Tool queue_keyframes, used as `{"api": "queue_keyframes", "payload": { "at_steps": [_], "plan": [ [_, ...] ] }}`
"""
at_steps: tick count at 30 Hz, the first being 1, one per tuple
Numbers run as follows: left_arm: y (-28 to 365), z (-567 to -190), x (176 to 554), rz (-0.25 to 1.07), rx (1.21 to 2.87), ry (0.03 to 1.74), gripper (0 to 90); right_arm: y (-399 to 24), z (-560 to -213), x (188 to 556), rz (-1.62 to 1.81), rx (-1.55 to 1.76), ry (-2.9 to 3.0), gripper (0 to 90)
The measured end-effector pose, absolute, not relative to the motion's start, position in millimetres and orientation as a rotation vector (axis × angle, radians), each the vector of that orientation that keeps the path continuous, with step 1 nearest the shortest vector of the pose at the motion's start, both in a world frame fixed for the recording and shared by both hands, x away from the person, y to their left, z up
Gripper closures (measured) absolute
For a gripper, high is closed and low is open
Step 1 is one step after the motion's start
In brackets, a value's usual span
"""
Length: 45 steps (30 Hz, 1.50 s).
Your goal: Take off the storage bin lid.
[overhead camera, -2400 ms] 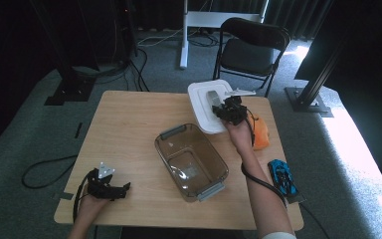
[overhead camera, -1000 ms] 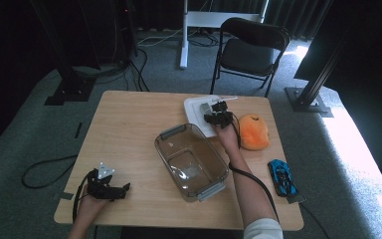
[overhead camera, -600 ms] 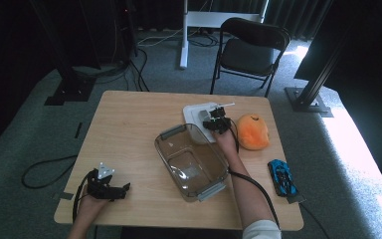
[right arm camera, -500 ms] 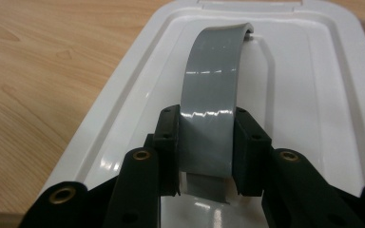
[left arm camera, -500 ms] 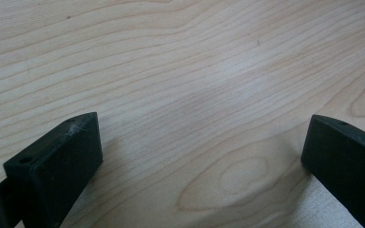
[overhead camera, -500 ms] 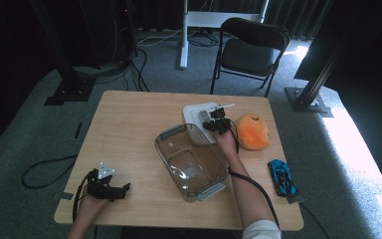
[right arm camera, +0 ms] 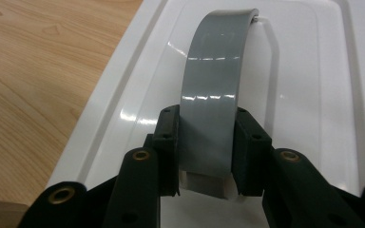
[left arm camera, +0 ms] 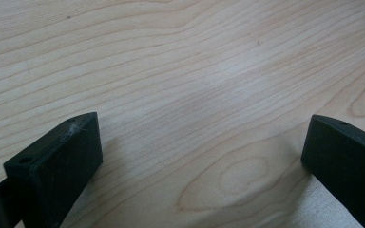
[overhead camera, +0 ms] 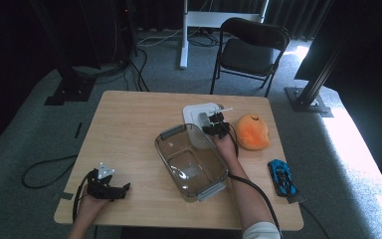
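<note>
One grey handle point(right arm camera: 213, 90), clamped in right tool point(right arm camera: 206, 156)

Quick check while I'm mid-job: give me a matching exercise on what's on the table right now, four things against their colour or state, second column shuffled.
Things:
1. lid
2. glass container
3. toy car
4. left gripper

States:
A. blue, near the table's right edge
B. open, jaws resting over bare wood
C. white, its grey handle clamped by the right gripper
D. clear, uncovered, mid-table

Pairs: 1-C, 2-D, 3-A, 4-B
</note>
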<state>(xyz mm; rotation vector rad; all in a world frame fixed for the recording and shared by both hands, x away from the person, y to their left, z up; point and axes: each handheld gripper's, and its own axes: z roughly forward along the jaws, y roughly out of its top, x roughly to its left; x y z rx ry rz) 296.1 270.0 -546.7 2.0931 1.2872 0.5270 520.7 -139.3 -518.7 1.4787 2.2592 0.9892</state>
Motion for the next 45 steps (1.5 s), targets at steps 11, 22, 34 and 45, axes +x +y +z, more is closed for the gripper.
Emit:
{"api": "queue_keyframes", "payload": {
  "at_steps": [11, 22, 34, 45],
  "plan": [
    [270.0, -546.7, 296.1, 0.528, 2.093, 1.288, 0.2, -140.4, -519.6, 516.6, 0.968, 1.477, 2.302, 49.8],
    [270.0, -546.7, 296.1, 0.527, 2.093, 1.288, 0.3, -149.7, -513.9, 505.7, 0.985, 1.454, 2.298, 34.4],
    [269.9, -546.7, 296.1, 0.527, 2.092, 1.288, 0.2, -162.2, -490.4, 484.2, 1.07, 1.385, 2.317, 21.3],
    [269.9, -546.7, 296.1, 0.527, 2.092, 1.289, 0.2, -175.5, -477.1, 469.2, 1.092, 1.363, 2.268, 14.7]
  ]
}}
